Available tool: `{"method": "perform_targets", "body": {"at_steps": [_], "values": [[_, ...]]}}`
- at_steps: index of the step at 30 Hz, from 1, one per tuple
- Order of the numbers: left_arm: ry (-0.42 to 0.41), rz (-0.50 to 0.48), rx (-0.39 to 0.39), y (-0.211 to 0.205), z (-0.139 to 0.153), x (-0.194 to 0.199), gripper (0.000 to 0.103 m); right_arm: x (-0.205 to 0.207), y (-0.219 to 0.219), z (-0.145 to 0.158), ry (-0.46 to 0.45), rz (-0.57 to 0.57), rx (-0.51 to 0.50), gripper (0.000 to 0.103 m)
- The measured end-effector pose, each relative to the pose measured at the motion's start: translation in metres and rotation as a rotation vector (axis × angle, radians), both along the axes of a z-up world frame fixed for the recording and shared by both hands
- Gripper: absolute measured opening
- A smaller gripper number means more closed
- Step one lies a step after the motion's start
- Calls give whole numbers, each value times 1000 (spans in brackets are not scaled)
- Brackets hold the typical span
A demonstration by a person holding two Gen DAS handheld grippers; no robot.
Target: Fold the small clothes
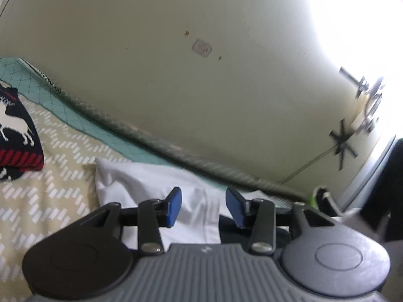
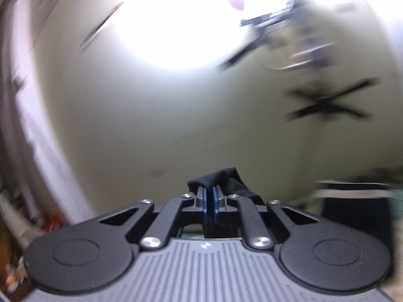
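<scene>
A: What is seen, left to right?

B: A folded navy reindeer sweater (image 1: 15, 136) is laid far left on the patterned bedspread (image 1: 58, 183). A white garment (image 1: 141, 183) is spread just beyond the left gripper (image 1: 203, 207), whose jaws are parted and empty.

A: And the right gripper (image 2: 209, 201)?

B: A dark garment (image 2: 226, 181) is pinched in its closed jaws and held aloft. A pick-up is judged underway; next, it is to be laid flat.

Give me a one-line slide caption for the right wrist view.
Right tool shut on a black garment, lifted in front of a blurred pale wall.
</scene>
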State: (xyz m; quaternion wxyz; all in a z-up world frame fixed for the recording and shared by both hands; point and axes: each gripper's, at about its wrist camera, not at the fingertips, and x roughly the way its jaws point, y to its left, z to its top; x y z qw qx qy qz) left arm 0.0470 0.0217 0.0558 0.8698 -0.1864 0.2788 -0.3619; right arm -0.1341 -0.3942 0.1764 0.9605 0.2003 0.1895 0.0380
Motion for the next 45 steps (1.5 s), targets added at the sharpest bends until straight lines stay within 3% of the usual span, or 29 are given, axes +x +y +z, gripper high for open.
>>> {"method": "perform_targets", "body": {"at_steps": [2, 3, 4, 6, 8, 13, 16, 17, 18, 20, 21, 23, 25, 27, 29, 31, 33, 34, 35, 36, 38, 40, 43, 45], "values": [[-10, -11, -14, 7, 2, 1, 41, 47, 36, -16, 99, 179, 26, 21], [-8, -7, -20, 10, 3, 2, 41, 64, 50, -22, 151, 214, 3, 28], [-3, -6, -29, 13, 4, 3, 41, 70, 57, -23, 151, 205, -36, 36], [7, -12, -47, 15, 5, 5, 43, 65, 50, -19, 82, 161, -97, 38], [7, -33, -47, 9, 5, 3, 47, 53, 27, -22, 71, 77, -124, 44], [4, -97, 68, -20, 1, -4, 47, 34, -19, -85, 244, -108, -222, 57], [8, -115, 157, -34, -6, -6, 36, 39, -35, -133, 346, -150, -210, 59], [19, -133, 175, -37, -9, -6, 13, 42, -42, -147, 376, -152, -182, 59], [31, -150, 190, -40, -12, -4, 6, 47, -50, -163, 414, -146, -127, 53], [23, -134, 224, -45, -16, -6, 5, 59, -59, -185, 479, -139, -55, 7], [15, -117, 234, -45, -17, -5, 5, 60, -58, -186, 457, -151, -87, 3], [35, -137, 203, -43, -19, -2, 6, 63, -52, -176, 360, -233, -246, 0], [21, -112, 246, -48, -20, -3, 6, 69, -53, -171, 309, -337, -343, 0], [7, -85, 275, -52, -20, -3, 12, 79, -56, -175, 323, -335, -366, 0], [28, -67, 290, -54, -21, 0, 17, 86, -57, -183, 395, -284, -358, 0], [40, -74, 274, -50, -20, 1, 20, 71, -53, -176, 375, -274, -353, 0], [42, -82, 251, -46, -19, 2, 36, 45, -51, -164, 338, -249, -315, 3], [36, -85, 235, -41, -17, 3, 42, 29, -50, -158, 327, -232, -287, 24], [30, -72, 226, -40, -16, 2, 59, 12, -51, -152, 313, -215, -261, 48], [13, -51, 212, -36, -14, 0, 69, -9, -49, -149, 289, -207, -242, 83], [12, -31, 195, -31, -11, -1, 72, -53, -41, -142, 265, -178, -232, 78], [19, -11, 193, -27, -8, -1, 72, -93, -33, -144, 281, -154, -238, 61], [30, 14, 165, -15, 13, -12, 68, -152, -31, -150, 320, -142, -208, 59], [-8, -16, 133, 4, 35, -35, 68, -185, -30, -152, 346, -136, -178, 59]]}}
